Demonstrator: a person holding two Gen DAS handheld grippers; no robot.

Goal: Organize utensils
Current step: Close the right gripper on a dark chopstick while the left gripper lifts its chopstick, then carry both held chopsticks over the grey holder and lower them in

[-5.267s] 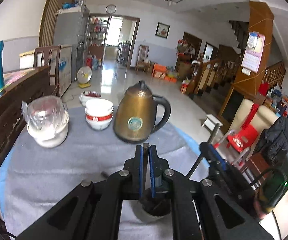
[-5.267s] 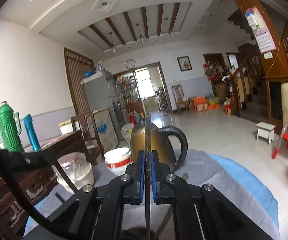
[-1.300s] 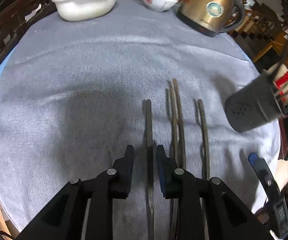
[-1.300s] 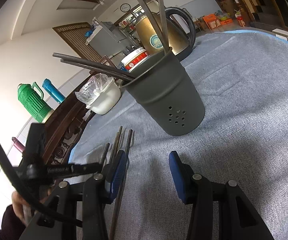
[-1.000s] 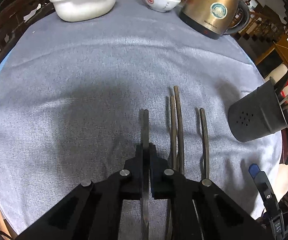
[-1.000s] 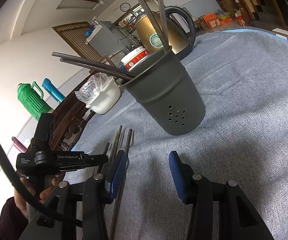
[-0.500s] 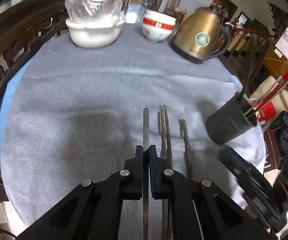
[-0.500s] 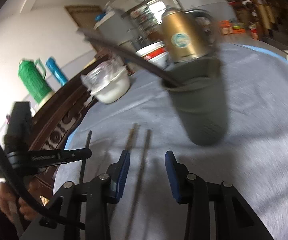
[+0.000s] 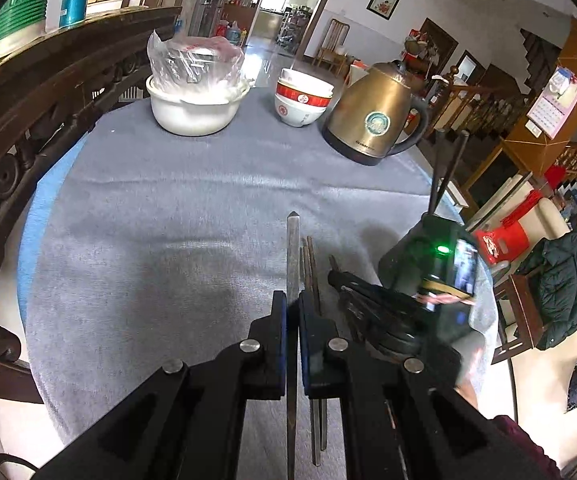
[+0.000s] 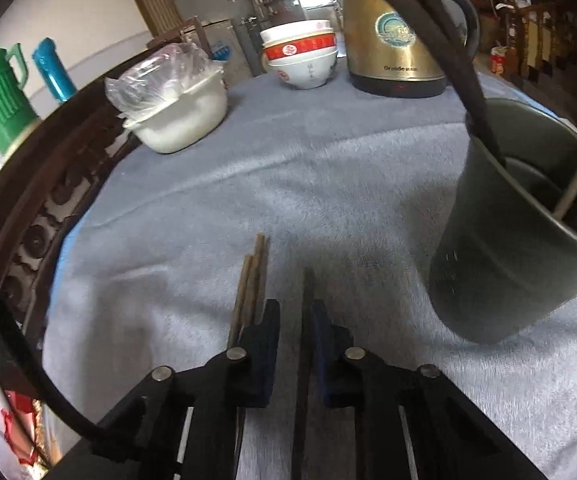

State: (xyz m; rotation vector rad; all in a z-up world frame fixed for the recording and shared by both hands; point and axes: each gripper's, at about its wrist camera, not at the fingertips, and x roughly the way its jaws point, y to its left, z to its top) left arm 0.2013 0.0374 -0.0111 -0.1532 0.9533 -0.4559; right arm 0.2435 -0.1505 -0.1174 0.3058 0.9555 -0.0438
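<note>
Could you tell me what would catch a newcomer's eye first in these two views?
Probably the shiny brass-coloured electric kettle at the far edge of the grey tablecloth, beside stacked red-and-white bowls. Up close, the left gripper is shut on a dark chopstick, while the right gripper straddles another chopstick near the dark cylindrical utensil holder.

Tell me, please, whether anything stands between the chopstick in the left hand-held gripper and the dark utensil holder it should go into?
Yes: the right hand-held gripper sits between the held chopstick and the utensil holder, hiding much of it. The left hand-held gripper would probably have to lift the chopstick over it.
</note>
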